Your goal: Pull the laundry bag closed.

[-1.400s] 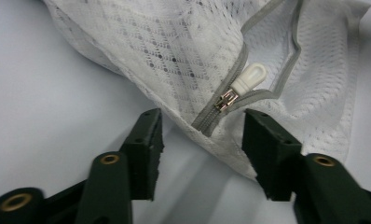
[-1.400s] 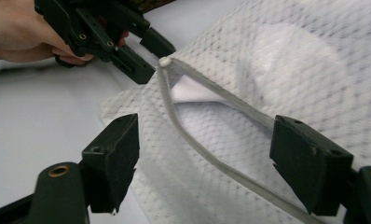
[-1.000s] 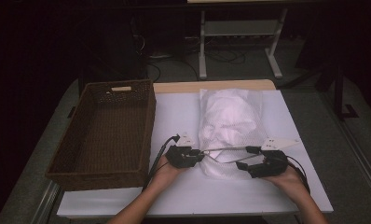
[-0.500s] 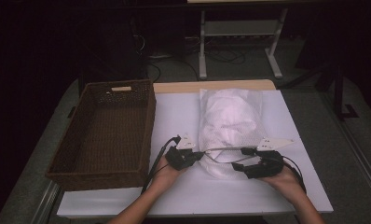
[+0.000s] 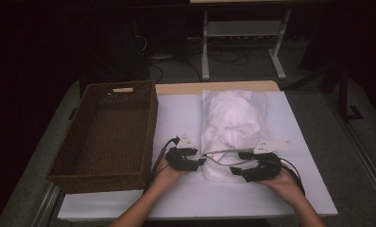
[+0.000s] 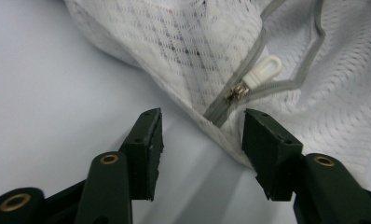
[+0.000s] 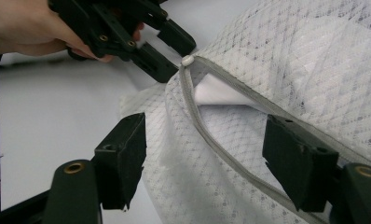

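White mesh laundry bag (image 5: 233,127), no legible label, its zipper pull (image 6: 262,73) beyond the left gripper (image 6: 202,135), whose just-opened jaws grip nothing. Right gripper (image 7: 204,154) parted astride the zipper edge, pads not pressing. Wicker basket (image 5: 106,132) left.

No readable text, label, brand, number or sign anywhere in these views.

Checked surfaces:
- white mesh laundry bag (image 5: 233,127): plain netting, grey zip tape, no tag with print seen.
- zip pull (image 6: 263,73): plain white plastic, no marking that can be made out.
- wicker basket (image 5: 108,132): a pale strip on its far wall, bare of lettering at this distance.
- table (image 5: 176,118): blank white surface.
- black claw pads in both gripper views: brass rivets, no lettering.

The dark background in the high view is too dim to read anything.
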Demonstrator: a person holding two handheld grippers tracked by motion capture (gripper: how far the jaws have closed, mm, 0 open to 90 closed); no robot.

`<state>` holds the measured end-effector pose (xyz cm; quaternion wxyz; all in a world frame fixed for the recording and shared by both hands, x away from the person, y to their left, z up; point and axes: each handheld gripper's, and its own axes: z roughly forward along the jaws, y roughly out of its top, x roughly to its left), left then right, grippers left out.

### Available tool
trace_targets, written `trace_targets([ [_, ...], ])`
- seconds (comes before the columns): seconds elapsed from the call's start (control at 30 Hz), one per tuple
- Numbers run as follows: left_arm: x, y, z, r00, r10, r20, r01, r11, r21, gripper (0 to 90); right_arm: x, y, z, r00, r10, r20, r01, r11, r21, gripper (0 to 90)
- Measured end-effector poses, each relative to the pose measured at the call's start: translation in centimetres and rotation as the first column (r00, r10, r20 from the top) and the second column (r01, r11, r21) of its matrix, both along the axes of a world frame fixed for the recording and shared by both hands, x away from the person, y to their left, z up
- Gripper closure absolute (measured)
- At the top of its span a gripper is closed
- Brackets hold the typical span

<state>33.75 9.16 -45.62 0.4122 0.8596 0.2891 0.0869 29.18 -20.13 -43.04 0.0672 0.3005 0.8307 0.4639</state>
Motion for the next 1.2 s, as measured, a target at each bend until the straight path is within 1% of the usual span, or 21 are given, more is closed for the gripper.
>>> trace_targets([
  [0.03,0.2,-0.2,0.0,0.9999,-0.011,0.004,0.010,0.9999,0.013,52.7,0.0,0.0,0.0,1.0000,0.001,0.001,-0.001,1.000,0.000,29.9],
  [0.07,0.2,-0.4,0.0,0.9994,-0.026,0.023,0.026,0.9991,0.034,54.7,0.0,0.0,0.0,1.0000,0.001,0.001,-0.001,1.000,0.000,30.0],
  [0.1,0.2,-0.5,0.0,0.9987,-0.033,0.039,0.031,0.9984,0.046,57.5,0.0,-0.1,-0.1,1.0000,0.001,0.001,-0.001,1.000,0.000,30.1],
  [0.27,0.5,-0.5,0.0,0.9984,-0.045,0.035,0.044,0.9981,0.043,65.8,0.1,-0.1,-0.1,1.0000,-0.004,-0.004,0.004,1.000,0.004,30.4],
  [0.3,0.8,-0.7,0.1,0.9979,-0.054,0.036,0.052,0.9969,0.058,69.9,0.1,0.0,-0.1,1.0000,-0.002,-0.007,0.002,1.000,0.004,30.5],
  [0.33,0.8,-0.8,0.1,0.9972,-0.063,0.041,0.061,0.9963,0.061,73.5,0.1,0.0,-0.1,1.0000,0.000,-0.007,0.000,1.000,0.003,30.5],
  [0.37,0.9,-0.9,0.1,0.9966,-0.070,0.044,0.067,0.9960,0.059,79.7,0.1,0.1,-0.1,1.0000,0.001,-0.006,-0.001,1.000,0.002,30.5],
  [0.4,0.8,-1.0,0.1,0.9963,-0.071,0.049,0.069,0.9960,0.057,83.6,0.0,0.2,0.0,1.0000,0.003,-0.004,-0.003,1.000,0.002,30.6],
  [0.47,0.7,-1.1,0.1,0.9956,-0.076,0.055,0.072,0.9956,0.059,86.8,0.0,0.4,0.0,1.0000,0.007,-0.002,-0.007,1.000,0.005,30.8],
  [0.57,0.3,-1.2,0.2,0.9945,-0.085,0.061,0.081,0.9942,0.071,88.0,0.1,0.7,0.3,1.0000,0.003,-0.002,-0.003,1.000,0.010,32.1],
  [0.63,-0.2,-1.4,0.4,0.9924,-0.094,0.079,0.088,0.9930,0.079,88.0,0.2,1.0,0.6,1.0000,0.000,0.006,0.000,1.000,0.013,34.7],
  [0.67,-0.5,-1.4,0.6,0.9917,-0.095,0.087,0.089,0.9934,0.073,88.1,0.3,1.2,0.7,0.9999,-0.003,0.011,0.002,1.000,0.015,35.8],
  [0.73,-1.1,-1.4,1.0,0.9885,-0.098,0.115,0.090,0.9935,0.070,88.1,0.4,1.5,1.0,0.9999,-0.003,0.015,0.002,1.000,0.016,41.5],
  [0.77,-1.4,-1.3,1.3,0.9874,-0.099,0.123,0.092,0.9938,0.063,88.1,0.5,1.7,1.2,0.9999,-0.001,0.012,0.001,1.000,0.021,43.3],
  [0.83,-1.9,-1.1,1.8,0.9849,-0.091,0.147,0.084,0.9949,0.055,88.1,0.8,2.2,1.5,1.0000,-0.001,0.003,0.001,0.999,0.034,50.4],
  [0.87,-2.1,-1.0,1.9,0.9839,-0.089,0.155,0.082,0.9952,0.053,88.1,0.9,2.5,1.6,1.0000,0.002,0.002,-0.002,0.999,0.040,51.6],
  [0.9,-2.2,-0.9,2.1,0.9833,-0.087,0.160,0.080,0.9956,0.049,88.1,1.0,2.8,1.8,1.0000,0.005,-0.002,-0.005,0.999,0.045,54.2],
  [1.03,-2.5,-0.6,2.4,0.9826,-0.072,0.171,0.067,0.9971,0.034,88.2,1.7,4.3,2.1,0.9995,0.032,-0.009,-0.031,0.997,0.065,59.3],
  [1.13,-2.7,-0.5,2.6,0.9800,-0.067,0.187,0.063,0.9976,0.027,88.2,2.2,5.5,2.0,0.9990,0.042,-0.013,-0.041,0.998,0.050,62.5],
  [1.2,-2.8,-0.4,2.8,0.9785,-0.066,0.195,0.061,0.9977,0.031,88.2,2.6,6.2,1.8,0.9985,0.050,-0.022,-0.049,0.998,0.047,63.3],
])
